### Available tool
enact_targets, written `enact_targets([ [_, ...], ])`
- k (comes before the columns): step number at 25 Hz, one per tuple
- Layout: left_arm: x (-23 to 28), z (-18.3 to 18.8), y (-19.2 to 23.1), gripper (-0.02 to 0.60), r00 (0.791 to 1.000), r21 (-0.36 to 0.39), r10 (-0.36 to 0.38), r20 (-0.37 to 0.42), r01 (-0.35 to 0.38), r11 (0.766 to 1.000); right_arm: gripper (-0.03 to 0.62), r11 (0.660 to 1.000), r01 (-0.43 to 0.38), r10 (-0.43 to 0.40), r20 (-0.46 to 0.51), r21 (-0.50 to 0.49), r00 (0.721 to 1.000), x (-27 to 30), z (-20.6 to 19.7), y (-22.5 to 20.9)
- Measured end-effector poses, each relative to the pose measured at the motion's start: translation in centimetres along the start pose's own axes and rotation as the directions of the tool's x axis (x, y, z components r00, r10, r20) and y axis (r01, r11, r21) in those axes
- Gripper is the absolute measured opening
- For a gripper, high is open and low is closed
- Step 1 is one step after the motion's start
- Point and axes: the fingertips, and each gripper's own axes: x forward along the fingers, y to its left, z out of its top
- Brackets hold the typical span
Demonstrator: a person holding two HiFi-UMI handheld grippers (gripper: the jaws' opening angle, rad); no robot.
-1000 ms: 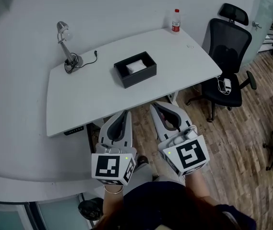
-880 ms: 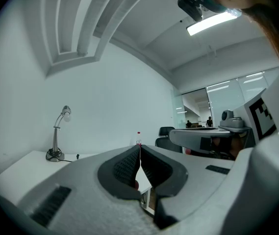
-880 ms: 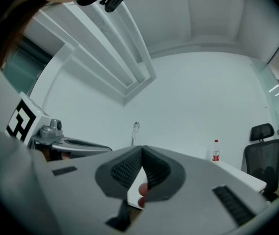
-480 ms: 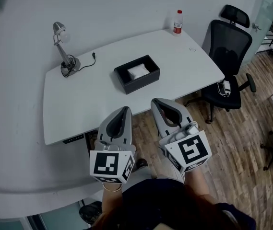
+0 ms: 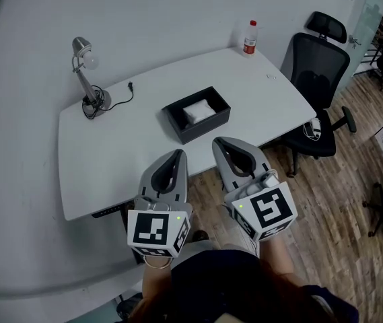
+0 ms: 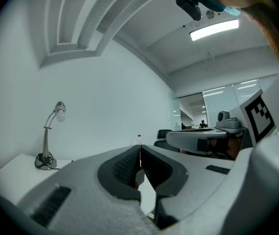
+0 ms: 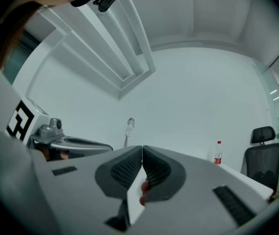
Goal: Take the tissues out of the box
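A black open box (image 5: 178, 120) sits in the middle of the white table (image 5: 110, 147), with white tissues (image 5: 199, 111) lying inside it. Both grippers are held side by side in front of the table's near edge, short of the box and pointing toward it. My left gripper (image 5: 177, 155) is shut with nothing in it; its jaws meet at the tips in the left gripper view (image 6: 139, 149). My right gripper (image 5: 221, 142) is also shut and empty (image 7: 142, 149). In both gripper views the jaws hide most of the box.
A silver desk lamp (image 5: 83, 73) with its cord stands at the table's far left corner. A red-capped bottle (image 5: 250, 38) stands at the far right corner. A black office chair (image 5: 316, 73) is to the right of the table, on wooden floor.
Both grippers have moved forward together toward the table, and their tips now overlap its near edge. The box sits closer to them in the head view. Both stay shut.
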Motion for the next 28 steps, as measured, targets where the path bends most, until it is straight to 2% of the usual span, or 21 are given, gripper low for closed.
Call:
enact_targets([
  [6,0.2,0.0,1.2,0.025,0.999,0.001,-0.038,-0.003,0.038,0.999,0.02,0.999,0.047,-0.047,-0.022,0.001,0.999,1.2,-0.2,-0.4],
  [12,0.4,-0.6,1.7,0.025,0.998,-0.016,-0.061,-0.009,0.061,0.998,0.021,0.998,0.061,-0.061,-0.043,-0.003,0.997,1.4,-0.8,-0.1],
  [17,0.8,-0.7,1.7,0.025,0.998,-0.021,-0.068,-0.003,0.068,0.997,0.021,0.999,0.052,-0.053,-0.075,-0.01,0.996,1.6,-0.9,0.0],
  [20,1.2,-1.0,1.9,0.025,0.998,-0.02,-0.067,-0.006,0.067,0.998,0.021,0.999,0.035,-0.036,-0.052,-0.019,0.998,2.1,-0.7,-0.2],
  [23,1.8,-1.0,2.1,0.025,0.998,-0.018,-0.065,-0.007,0.065,0.998,0.023,0.999,0.045,-0.047,-0.096,-0.017,0.994,2.5,-1.2,-0.8],
  [25,2.2,-1.0,2.5,0.025,0.998,-0.017,-0.063,-0.006,0.063,0.998,0.023,0.999,0.038,-0.04,-0.081,-0.023,0.996,3.1,-1.2,-1.1],
  [28,3.0,-1.1,2.9,0.025,0.998,-0.013,-0.065,-0.007,0.065,0.998,0.051,0.999,0.04,-0.042,-0.089,-0.028,0.995,3.9,-1.6,-1.7],
])
